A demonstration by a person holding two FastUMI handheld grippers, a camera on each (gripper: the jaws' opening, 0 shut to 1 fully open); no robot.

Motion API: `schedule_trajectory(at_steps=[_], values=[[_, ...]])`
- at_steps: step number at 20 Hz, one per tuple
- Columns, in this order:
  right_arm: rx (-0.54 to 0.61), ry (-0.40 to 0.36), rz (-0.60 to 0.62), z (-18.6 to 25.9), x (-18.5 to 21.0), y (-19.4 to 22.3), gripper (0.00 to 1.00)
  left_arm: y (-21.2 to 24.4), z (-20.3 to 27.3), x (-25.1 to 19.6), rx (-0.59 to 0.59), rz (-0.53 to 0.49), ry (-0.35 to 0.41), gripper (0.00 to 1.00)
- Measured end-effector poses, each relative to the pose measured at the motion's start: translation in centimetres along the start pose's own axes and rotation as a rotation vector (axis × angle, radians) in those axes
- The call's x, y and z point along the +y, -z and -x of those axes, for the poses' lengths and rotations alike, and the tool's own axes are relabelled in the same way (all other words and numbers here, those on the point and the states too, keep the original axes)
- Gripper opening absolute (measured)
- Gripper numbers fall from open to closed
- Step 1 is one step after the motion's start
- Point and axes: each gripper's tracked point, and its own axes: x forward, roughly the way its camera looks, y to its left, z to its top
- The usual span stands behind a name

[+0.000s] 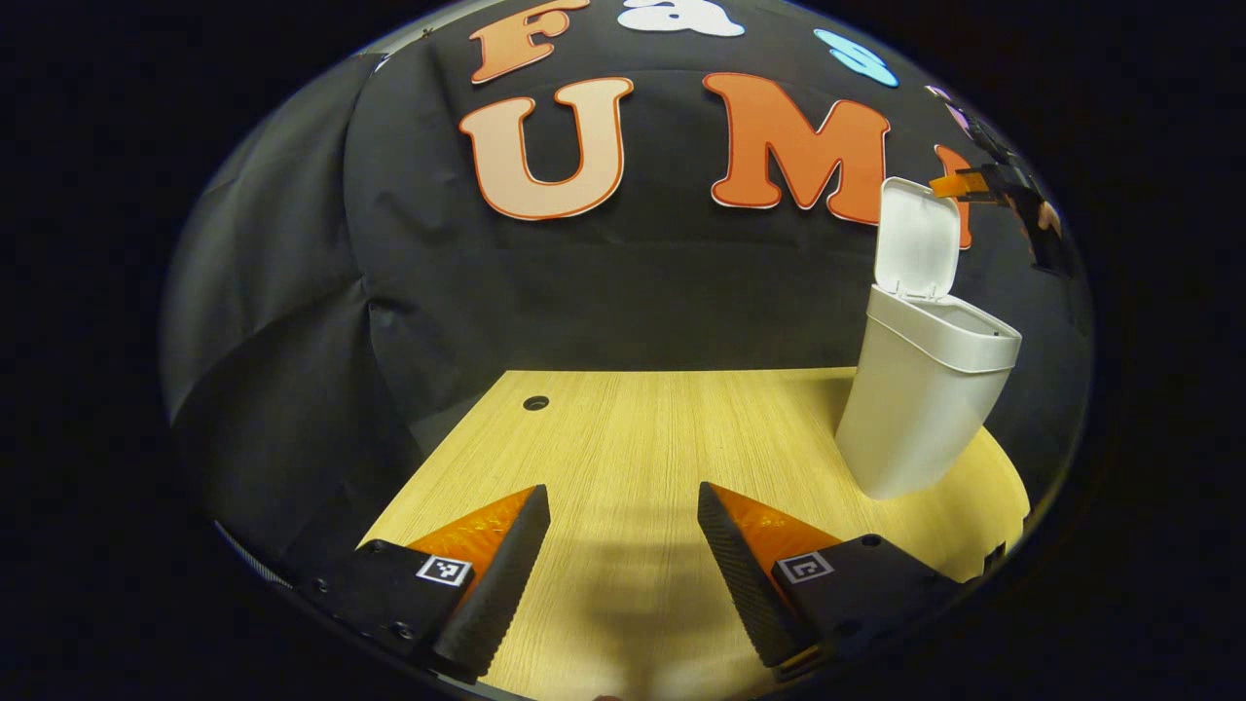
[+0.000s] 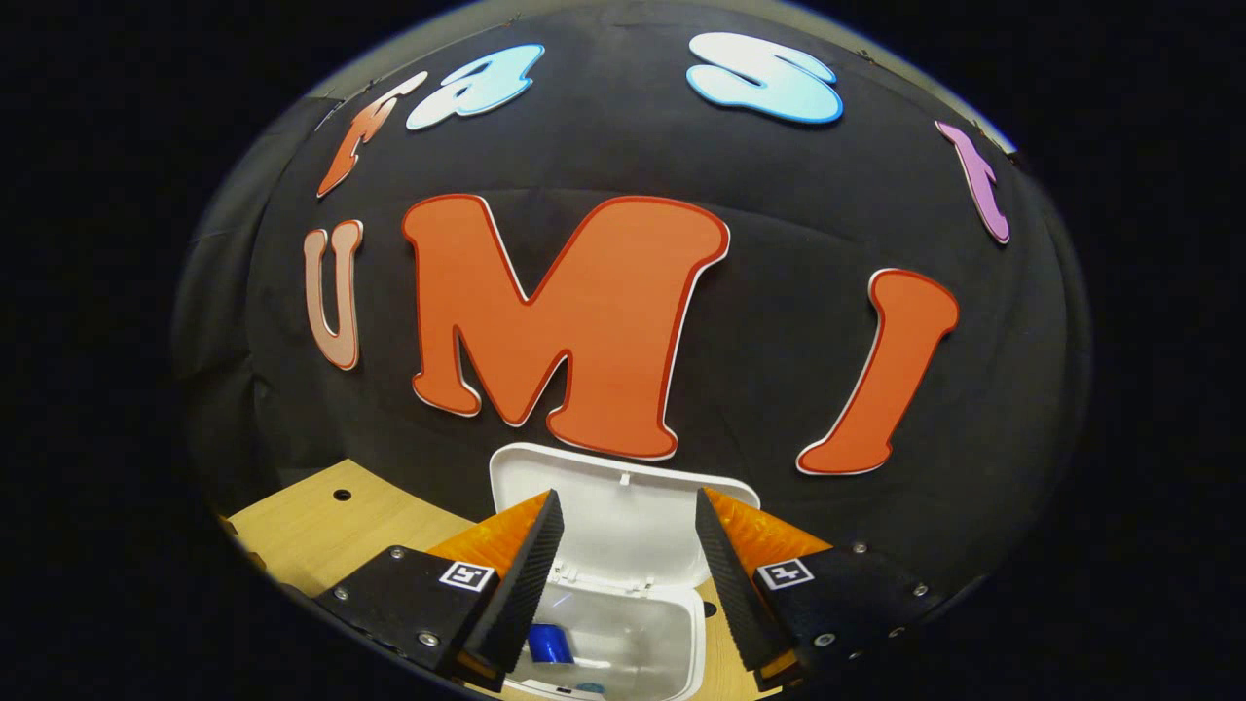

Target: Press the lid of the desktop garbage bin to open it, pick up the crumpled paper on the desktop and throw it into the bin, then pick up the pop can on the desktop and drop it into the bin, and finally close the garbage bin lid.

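Note:
In the left gripper view the white garbage bin (image 1: 920,409) stands at the table's right side with its lid (image 1: 915,239) swung upright. My left gripper (image 1: 623,506) hovers open over bare wood, well left of the bin. The right gripper (image 1: 983,185) shows small beside the lid's top. In the right gripper view my right gripper (image 2: 628,511) is open just above the bin's mouth (image 2: 623,633), the raised lid (image 2: 623,506) behind its fingertips. A blue pop can (image 2: 550,645) lies inside the bin. Nothing is between either pair of fingers.
The light wooden table (image 1: 662,448) has a small round cable hole (image 1: 535,402) near its far left corner. Black cloth closes the booth behind and to the left of the table.

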Motion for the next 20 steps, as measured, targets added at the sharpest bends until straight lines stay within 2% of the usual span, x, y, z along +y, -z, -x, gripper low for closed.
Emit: schedule_trajectory(at_steps=[7,13,20], values=[[-0.057,0.031,-0.006,-2.2,-0.5,-3.5,0.82,1.1,-0.7,1.6,0.022,0.024,-0.028,0.98],[-0.012,0.049,-0.049,-4.7,-0.3,-2.1,0.82,1.4,-0.8,2.8,0.03,0.031,-0.055,0.98],[0.047,0.004,-0.081,-2.1,0.1,-0.7,0.81,1.1,-1.1,2.0,0.028,0.021,-0.033,0.98]])
